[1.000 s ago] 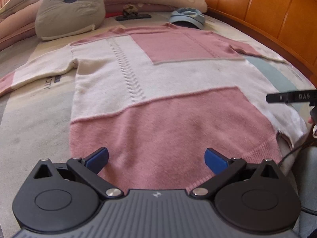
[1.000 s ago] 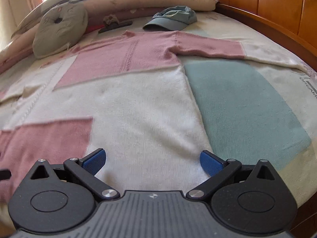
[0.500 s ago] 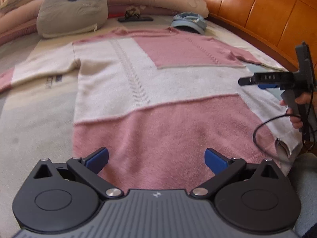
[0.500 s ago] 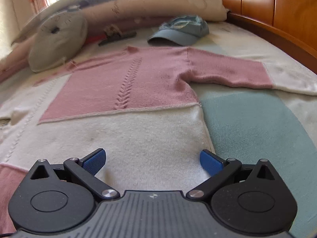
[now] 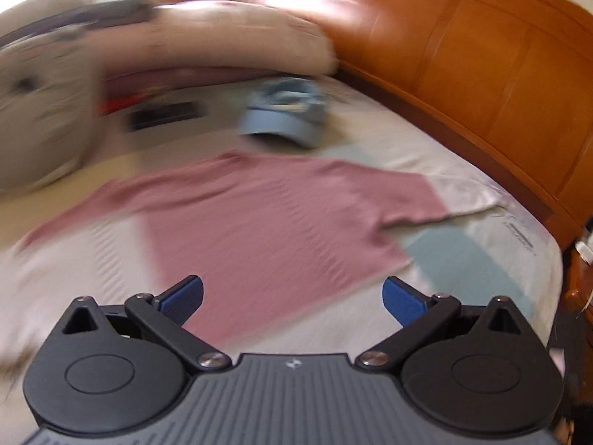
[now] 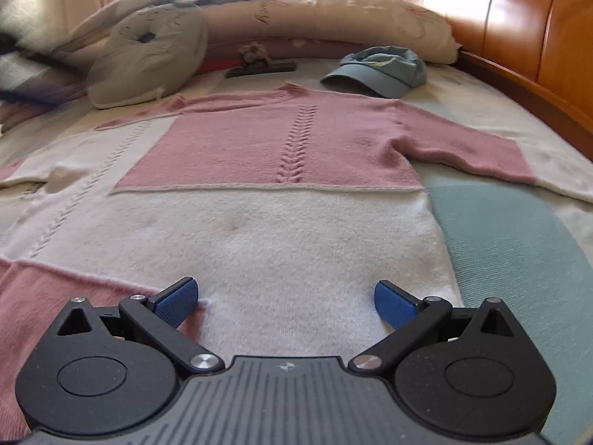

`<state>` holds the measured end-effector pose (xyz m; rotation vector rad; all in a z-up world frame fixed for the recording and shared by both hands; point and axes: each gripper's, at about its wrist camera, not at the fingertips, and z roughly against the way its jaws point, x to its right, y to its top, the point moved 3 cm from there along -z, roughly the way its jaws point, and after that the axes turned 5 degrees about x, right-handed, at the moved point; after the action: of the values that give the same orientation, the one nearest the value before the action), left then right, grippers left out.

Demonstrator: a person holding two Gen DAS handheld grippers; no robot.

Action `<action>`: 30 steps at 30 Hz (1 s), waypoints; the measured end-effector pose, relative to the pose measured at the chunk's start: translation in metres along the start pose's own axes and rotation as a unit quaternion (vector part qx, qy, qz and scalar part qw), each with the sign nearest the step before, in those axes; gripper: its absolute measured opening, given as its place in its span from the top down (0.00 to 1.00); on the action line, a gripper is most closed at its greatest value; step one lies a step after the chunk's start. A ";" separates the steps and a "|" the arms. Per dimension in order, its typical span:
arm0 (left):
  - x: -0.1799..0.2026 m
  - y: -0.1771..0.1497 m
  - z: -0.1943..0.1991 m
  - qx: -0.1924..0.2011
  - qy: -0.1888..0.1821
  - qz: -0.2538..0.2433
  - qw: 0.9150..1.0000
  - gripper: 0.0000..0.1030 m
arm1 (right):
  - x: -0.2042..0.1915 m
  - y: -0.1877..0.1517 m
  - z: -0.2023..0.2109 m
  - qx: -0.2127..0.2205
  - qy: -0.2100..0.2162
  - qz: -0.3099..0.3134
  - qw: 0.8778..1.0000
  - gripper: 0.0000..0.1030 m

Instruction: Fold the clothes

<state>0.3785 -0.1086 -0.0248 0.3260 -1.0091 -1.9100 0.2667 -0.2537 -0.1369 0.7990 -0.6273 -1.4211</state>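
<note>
On the bed (image 6: 519, 244), the sweater (image 6: 281, 244) lies flat and face up, collar toward the headboard (image 6: 519, 26), both sleeves spread out sideways. No fold visible yet, so I judge this as the approach before the first grasp.

Right gripper (image 6: 284, 298) sits low over the sweater's white mid-body band, jaws wide apart, nothing between the blue pads (image 6: 177, 298). Whether the pads touch the knit, can't tell. Left gripper (image 5: 292, 296) is also spread wide and empty, over the pink chest panel; its view is motion-blurred, so fine detail is unreliable there.

Next move, my guess: each gripper needs an edge, not mid-panel fabric. Right sleeve (image 6: 467, 148) runs out from the sweater body toward the headboard side, lying partly on the teal patch of the bedcover (image 6: 526, 259); likely first candidate to fold in across the chest. Needs a pinch at cuff or shoulder seam, taking only the sleeve, not the bedcover under it.

Around the sweater:
- blue cap (image 6: 381, 70) just beyond the collar, near the right shoulder. Close, but off the garment.
- grey cushion (image 6: 148, 55) beyond the left shoulder, near it.
- dark flat object (image 6: 261, 69) beyond the collar, can't identify it.
- rolled bedding (image 6: 333, 18) behind all that.

Nothing lies on the sweater itself. Main risk: thick knit bunching, or snagging the bedcover.
</note>
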 end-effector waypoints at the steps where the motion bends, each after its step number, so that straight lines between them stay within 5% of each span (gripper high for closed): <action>1: 0.008 0.008 -0.025 -0.014 -0.011 0.002 1.000 0.01 | 0.004 -0.001 0.001 0.000 0.006 -0.004 1.000 0.00; 5: 0.034 0.028 -0.112 -0.057 -0.028 0.007 0.998 0.01 | 0.017 0.000 0.008 -0.003 0.026 -0.026 0.999 0.00; 10: 0.047 0.028 -0.172 -0.085 0.005 0.001 0.996 0.01 | 0.033 -0.002 0.017 -0.005 0.036 -0.054 0.998 0.00; 16: 0.064 0.021 -0.192 -0.111 -0.004 -0.018 0.994 0.01 | 0.045 -0.001 0.020 -0.006 0.046 -0.083 0.995 0.00; 20: 0.063 0.028 -0.177 -0.085 -0.001 -0.017 0.996 0.01 | 0.045 -0.001 0.019 -0.006 0.047 -0.086 0.995 0.00; 24: 0.050 0.032 -0.176 -0.077 0.085 -0.054 0.992 0.01 | 0.044 0.000 0.018 -0.007 0.041 -0.085 0.996 0.00; 30: 0.051 0.029 -0.193 -0.103 0.085 -0.068 0.989 0.01 | 0.043 -0.001 0.018 -0.007 0.039 -0.082 0.996 0.00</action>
<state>0.4806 -0.2568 -0.1153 0.4399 -0.6855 -2.0504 0.2547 -0.2984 -0.1306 0.9075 -0.5001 -1.5340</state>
